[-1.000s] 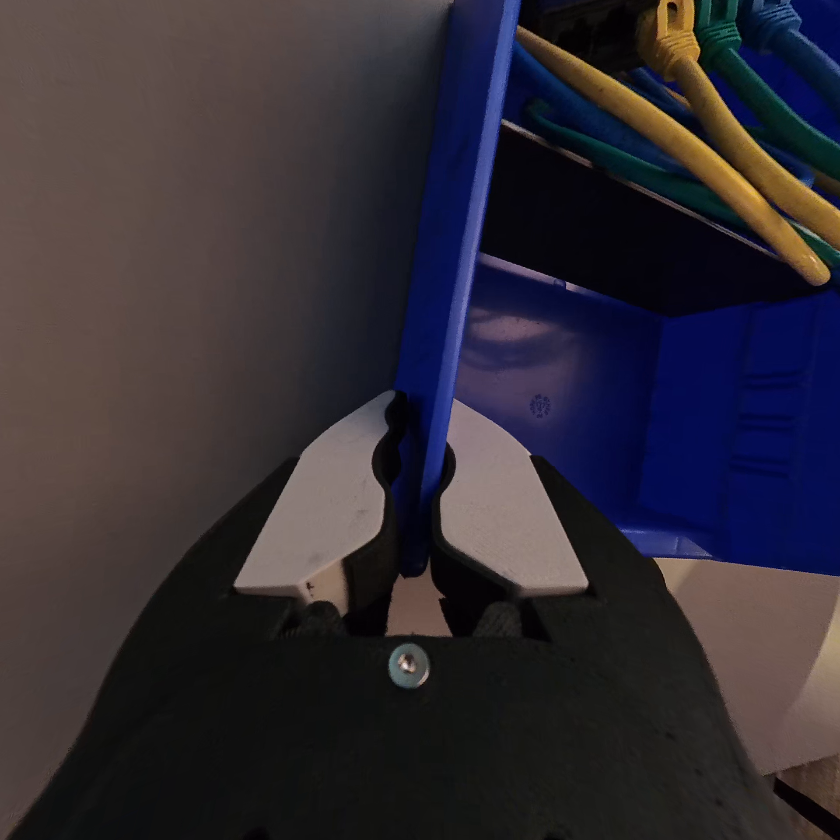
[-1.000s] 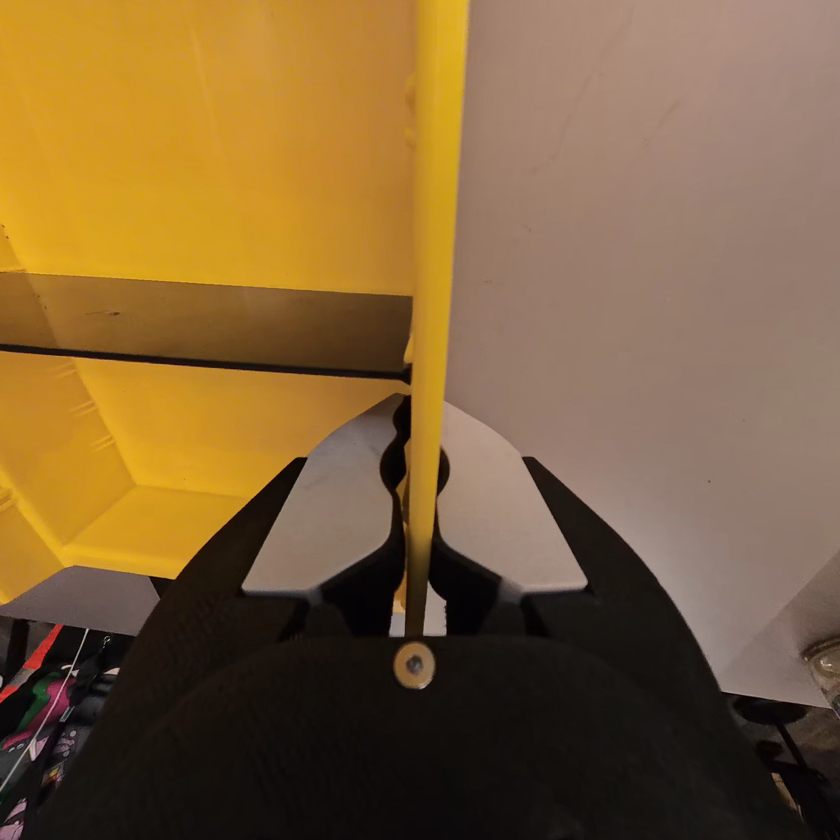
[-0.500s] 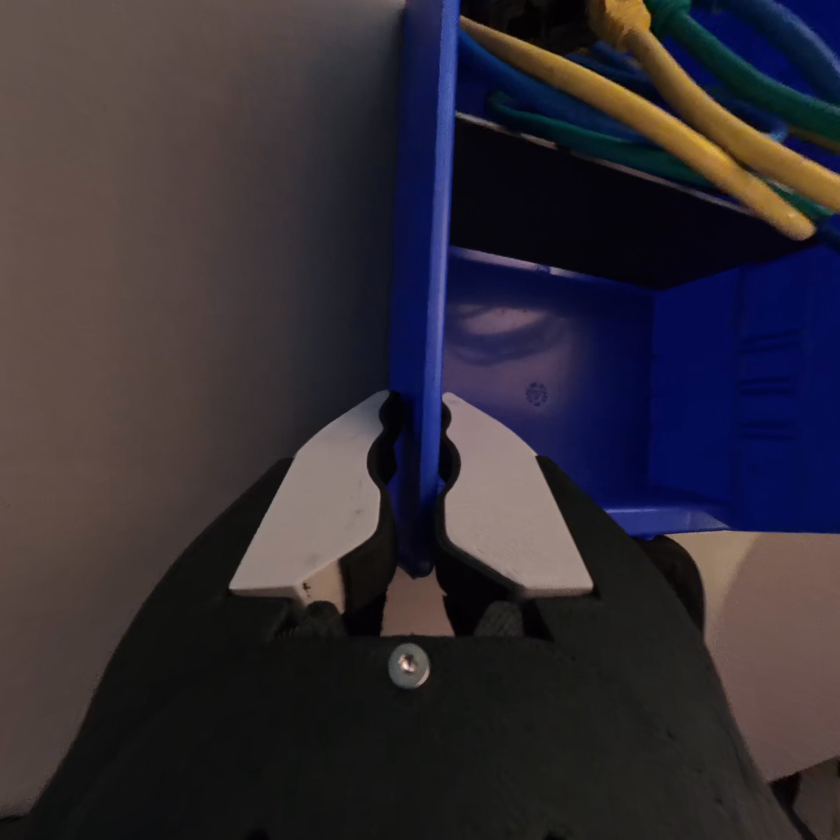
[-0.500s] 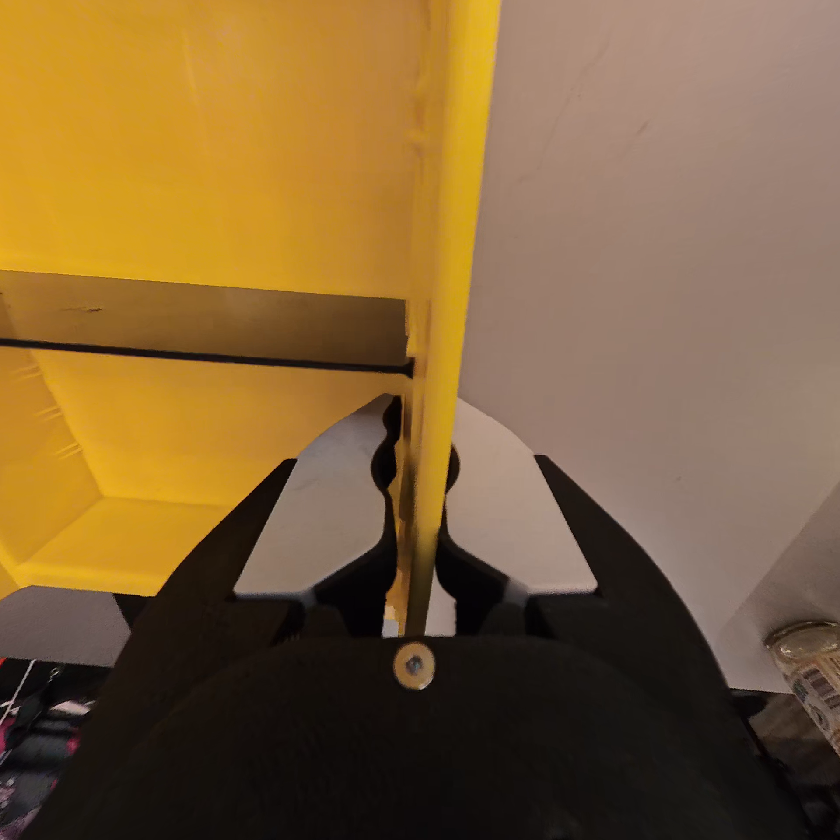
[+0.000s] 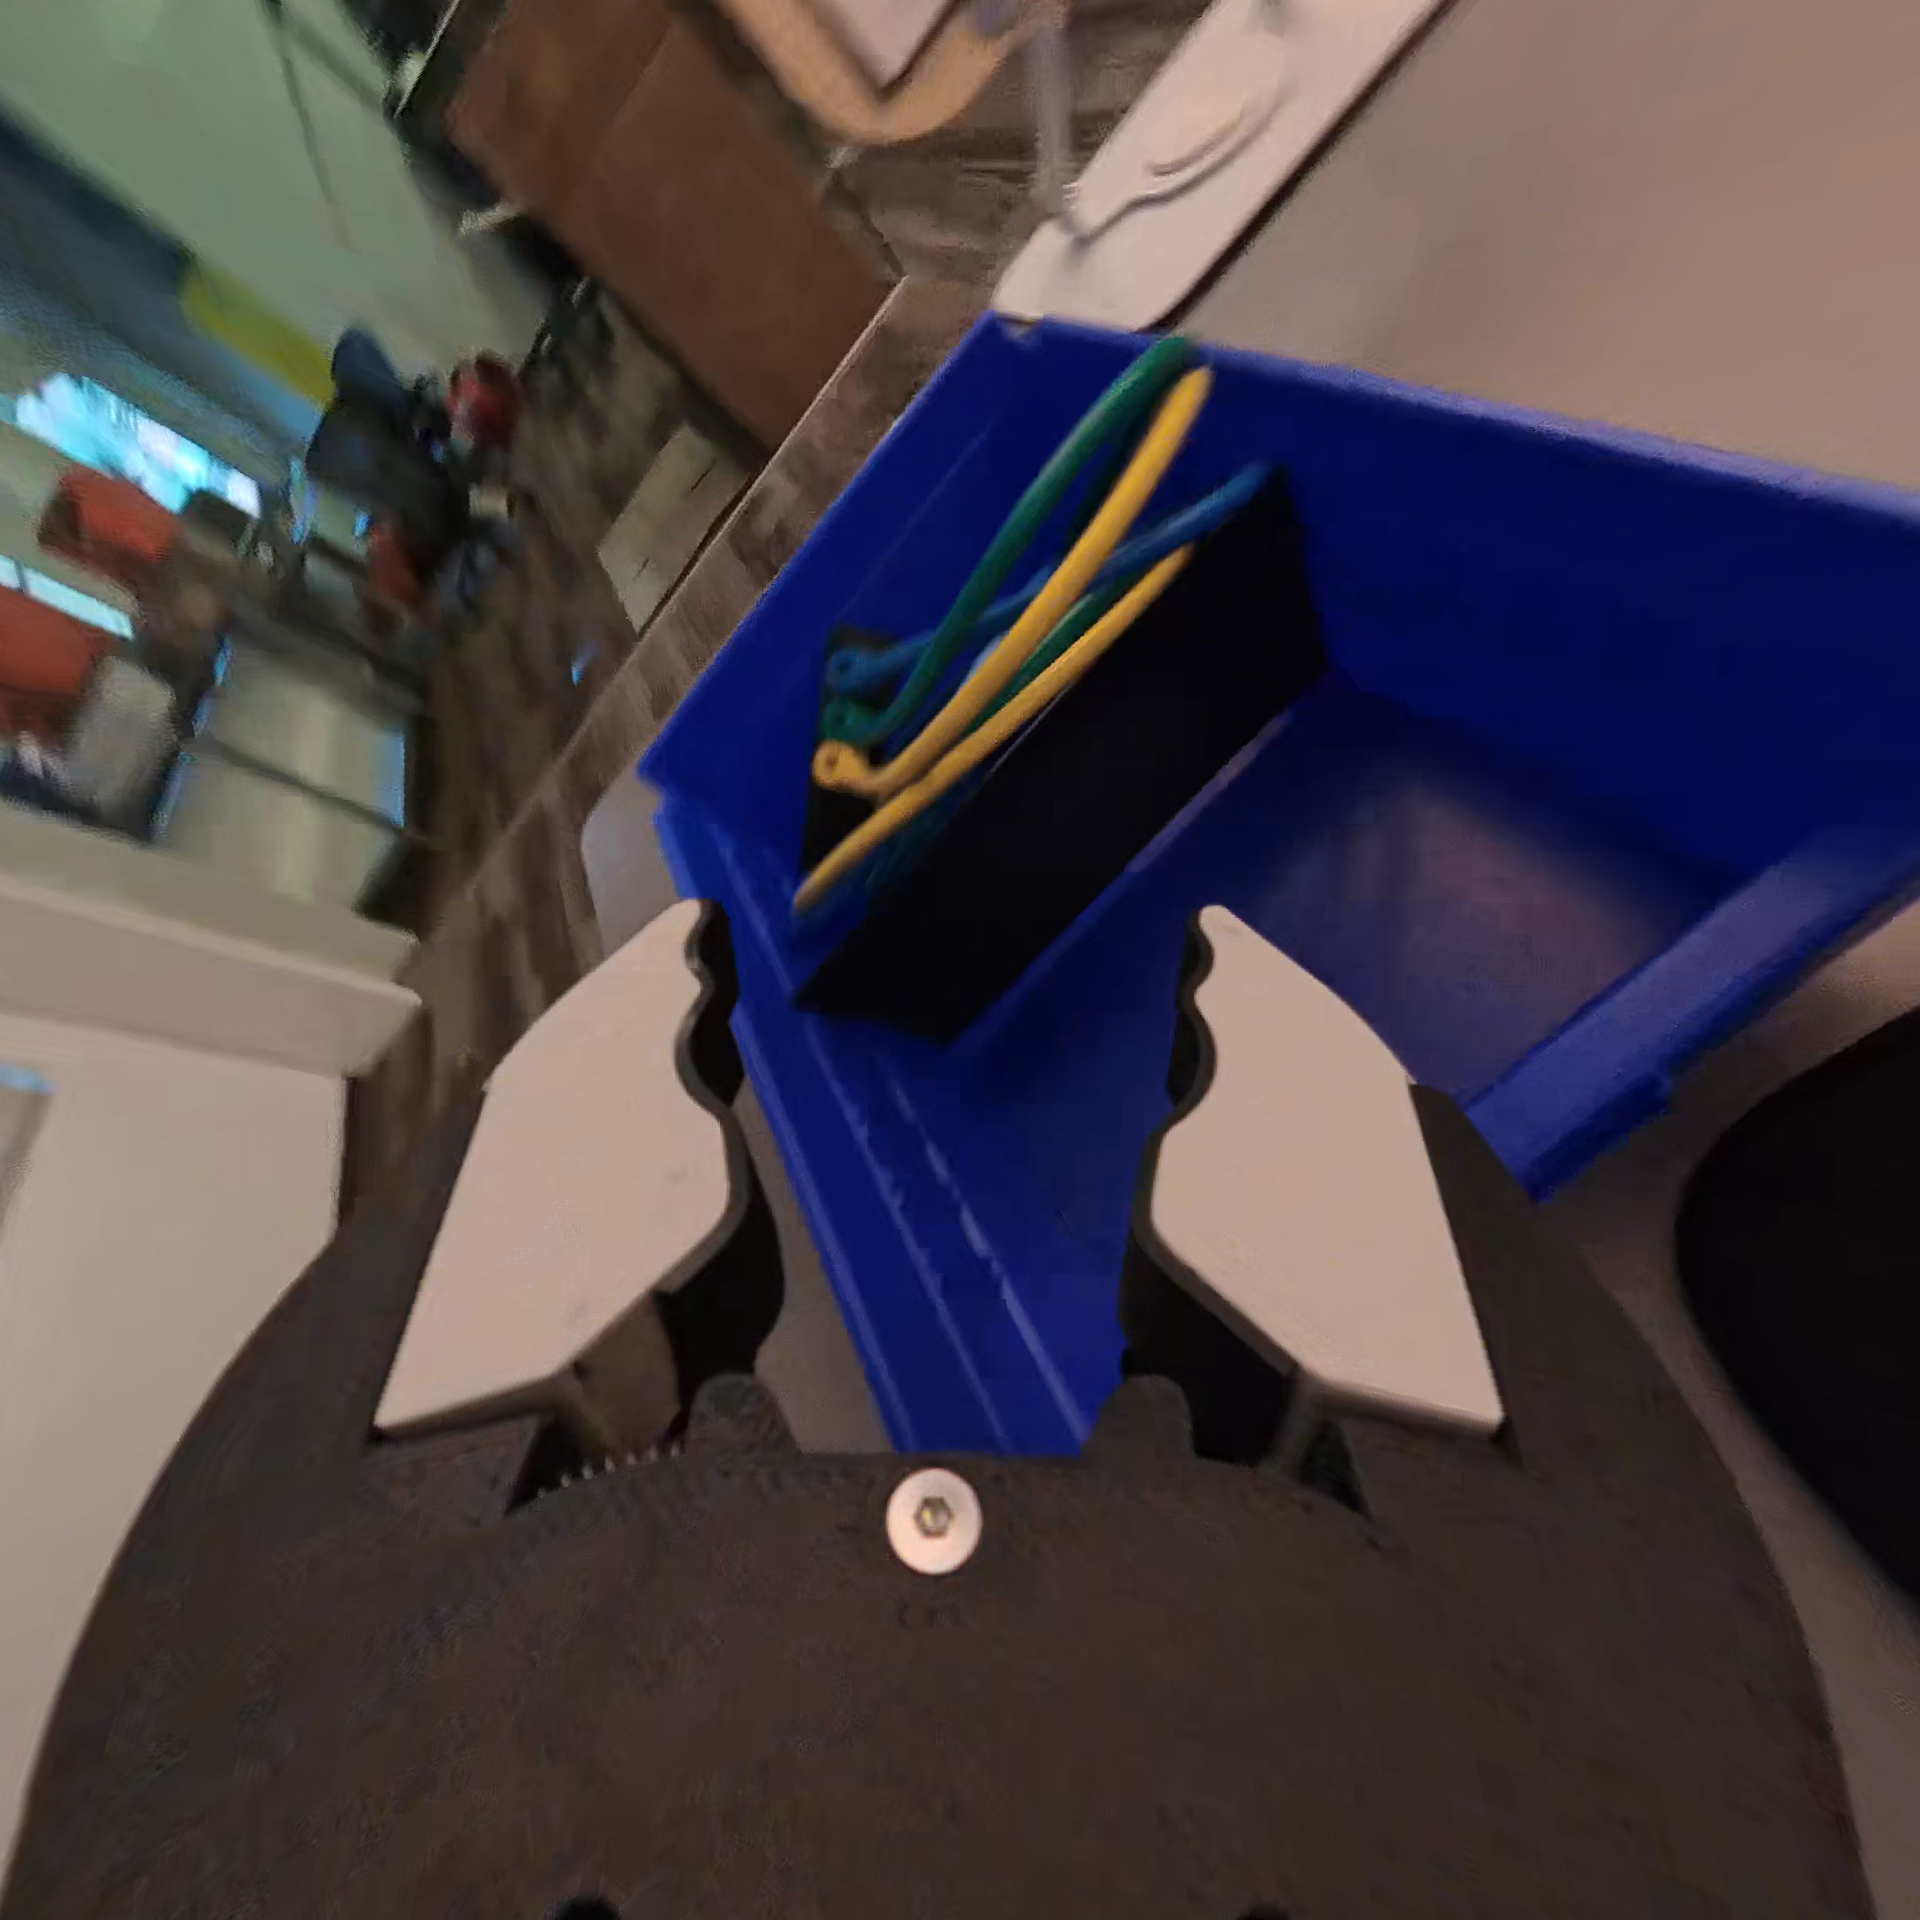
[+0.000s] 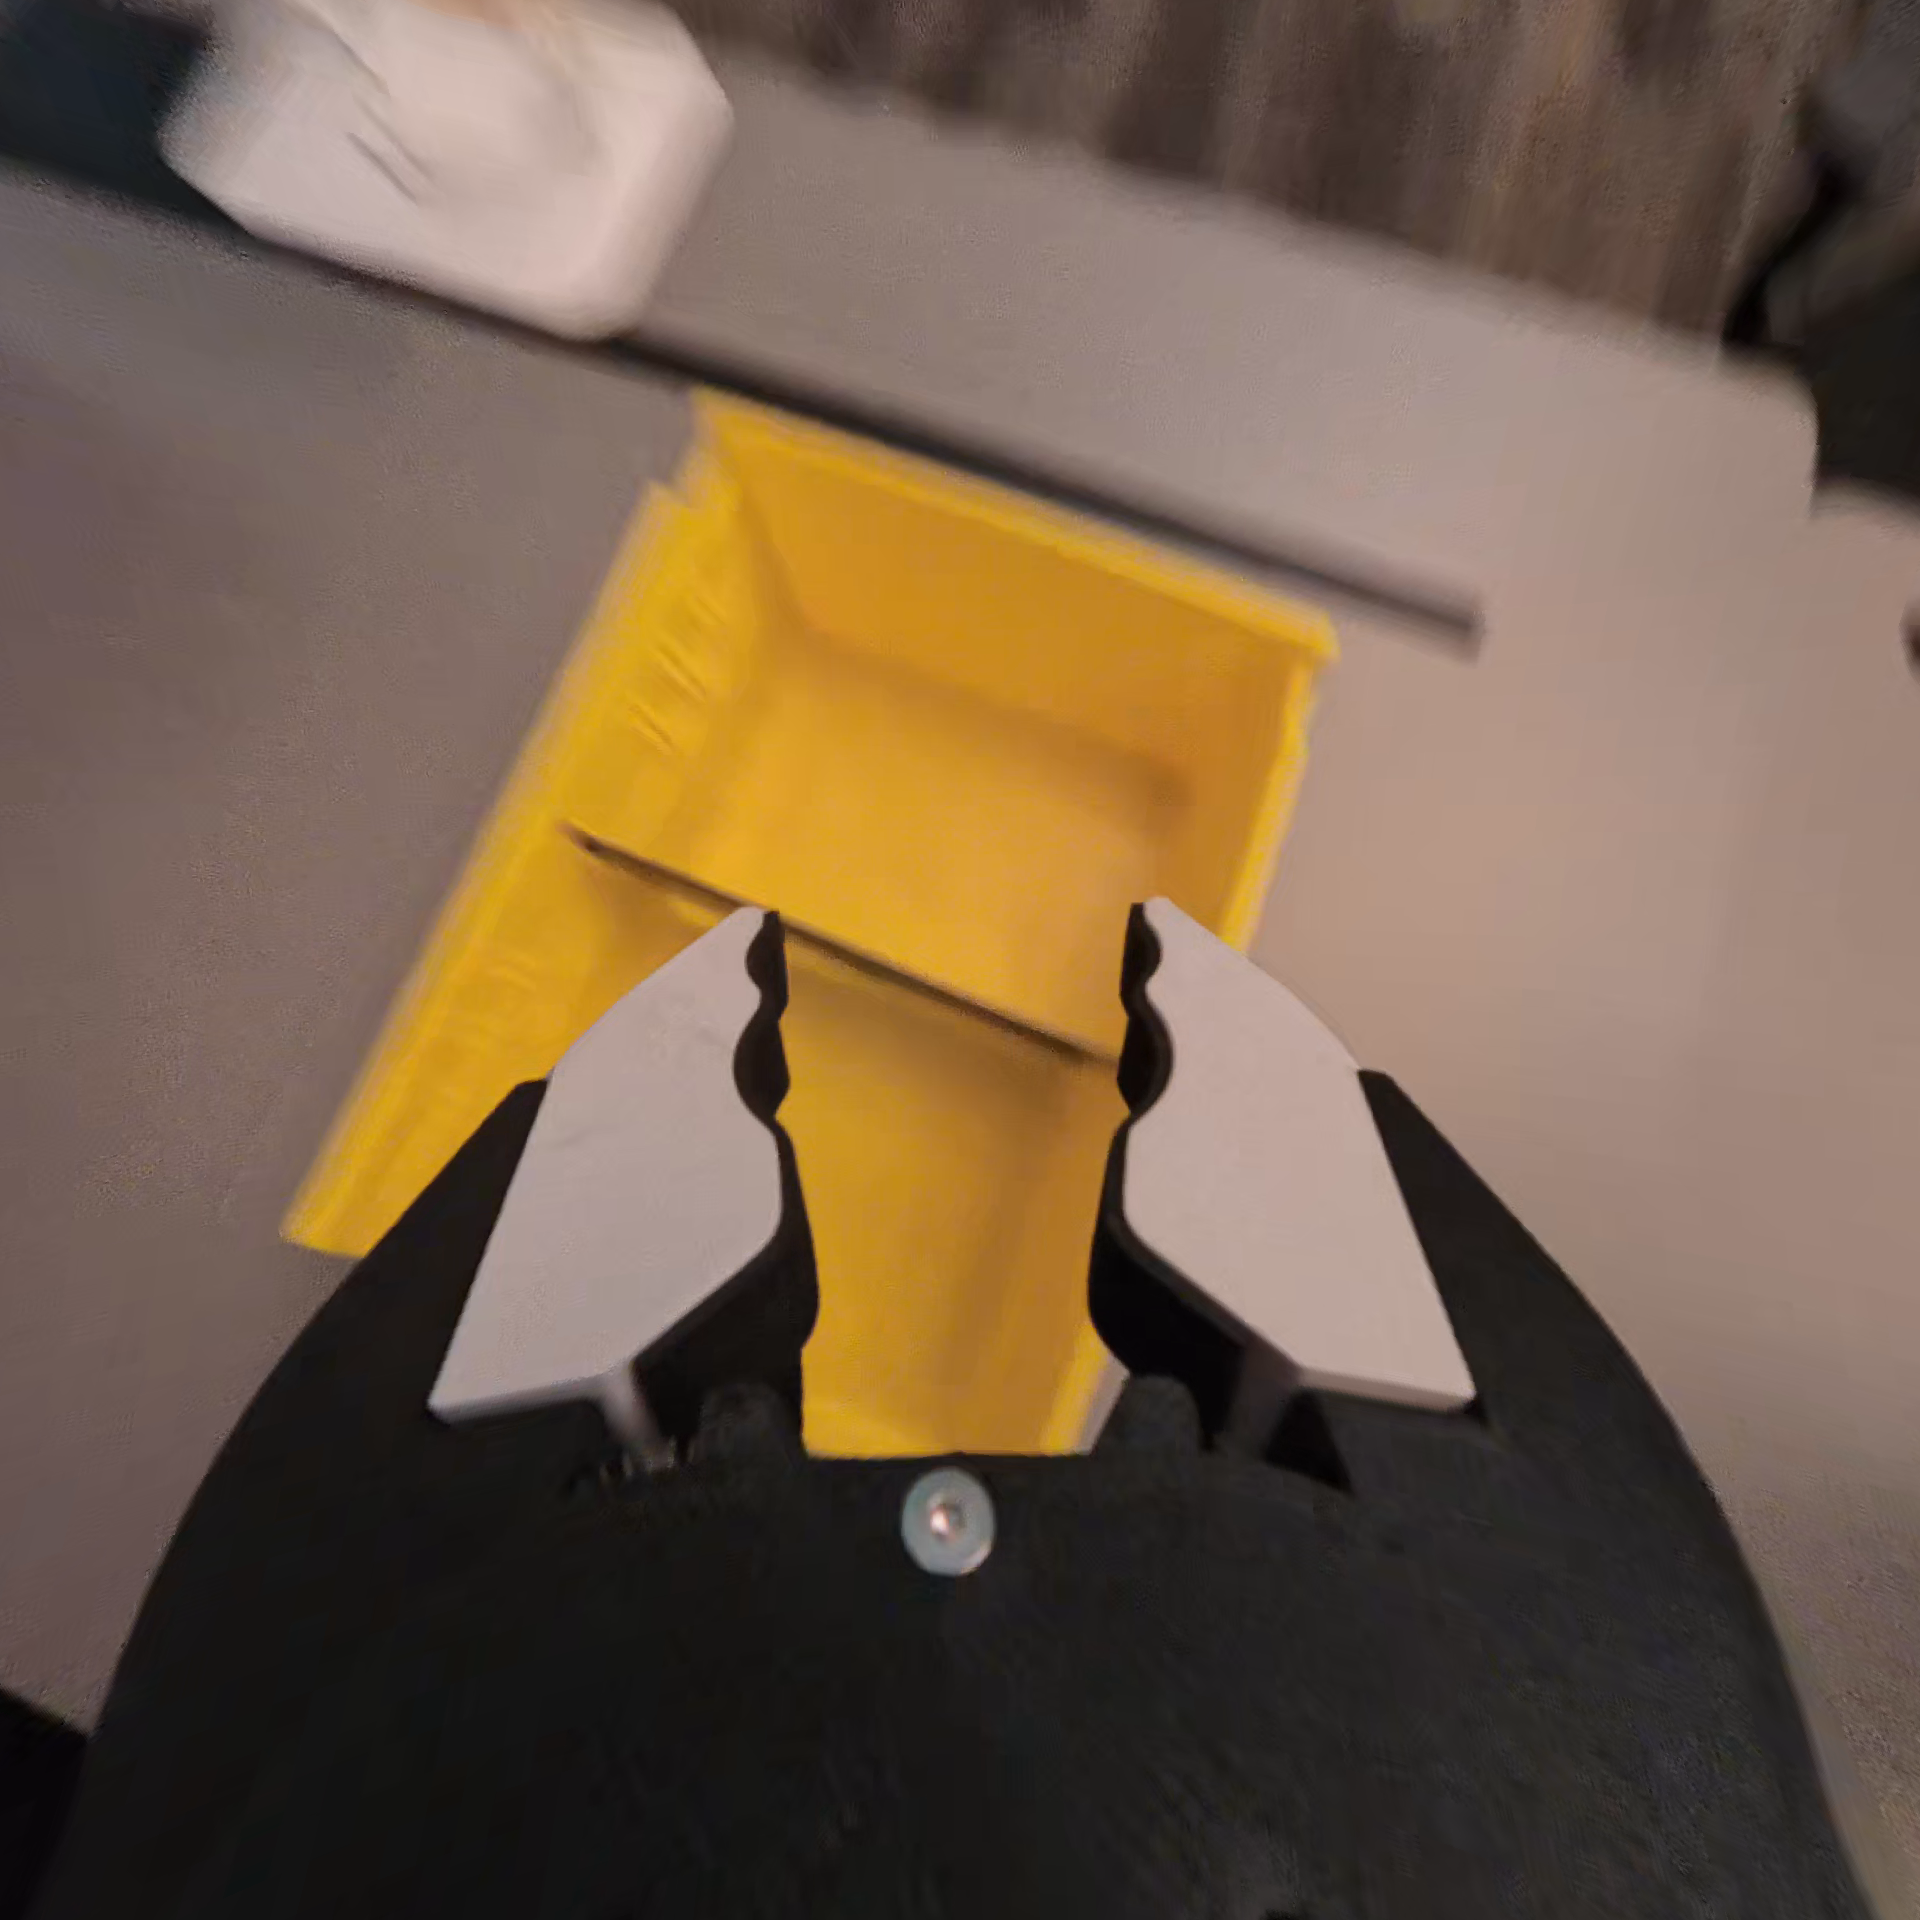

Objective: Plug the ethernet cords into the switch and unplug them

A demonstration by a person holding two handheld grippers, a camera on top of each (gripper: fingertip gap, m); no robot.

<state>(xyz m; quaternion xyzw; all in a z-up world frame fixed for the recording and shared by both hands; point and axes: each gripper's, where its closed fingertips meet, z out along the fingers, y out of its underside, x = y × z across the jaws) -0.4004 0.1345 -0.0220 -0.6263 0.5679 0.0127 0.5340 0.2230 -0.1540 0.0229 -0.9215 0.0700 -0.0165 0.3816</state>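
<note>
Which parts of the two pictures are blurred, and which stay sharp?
Left wrist view: the room behind is smeared by motion, the blue bin and its cords are slightly soft, the left gripper is sharp. Right wrist view: the yellow bin and table are blurred, the right gripper is crisp.

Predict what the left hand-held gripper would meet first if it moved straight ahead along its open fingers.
Most likely the blue bin: its ribbed wall already lies between the open fingers of the left hand-held gripper. Just beyond sits the black switch with its cords. Blur makes depth uncertain.
</note>
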